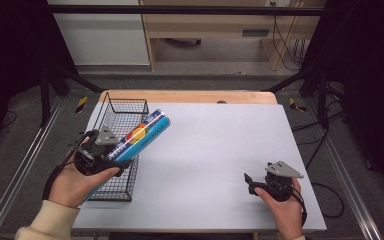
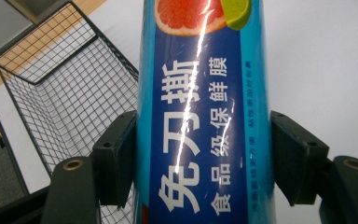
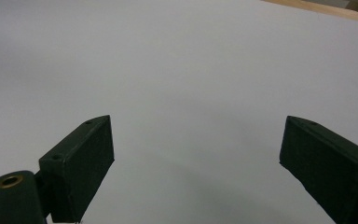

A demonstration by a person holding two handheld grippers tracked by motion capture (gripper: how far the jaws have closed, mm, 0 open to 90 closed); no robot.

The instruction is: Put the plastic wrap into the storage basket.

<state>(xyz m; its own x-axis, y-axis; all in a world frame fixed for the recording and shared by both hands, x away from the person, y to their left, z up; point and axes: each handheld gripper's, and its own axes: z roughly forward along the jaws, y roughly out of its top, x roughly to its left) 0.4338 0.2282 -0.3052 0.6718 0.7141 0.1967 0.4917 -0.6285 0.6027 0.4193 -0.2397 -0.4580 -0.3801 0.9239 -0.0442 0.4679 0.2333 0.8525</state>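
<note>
Tube (image 2: 200, 121) of cling film is cut off at top and bottom of the left gripper view, pinched between left gripper (image 2: 200, 158) fingers (image 2: 116, 158) above the wire basket (image 1: 122, 115); right gripper (image 3: 196, 168) stands spread over the table (image 1: 215, 150).

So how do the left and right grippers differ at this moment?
The left gripper is shut on the blue cling-film tube, beside the wire basket; the right gripper is open and holds nothing. The left is raised, the right low over the white table. Both have black jaws.
</note>
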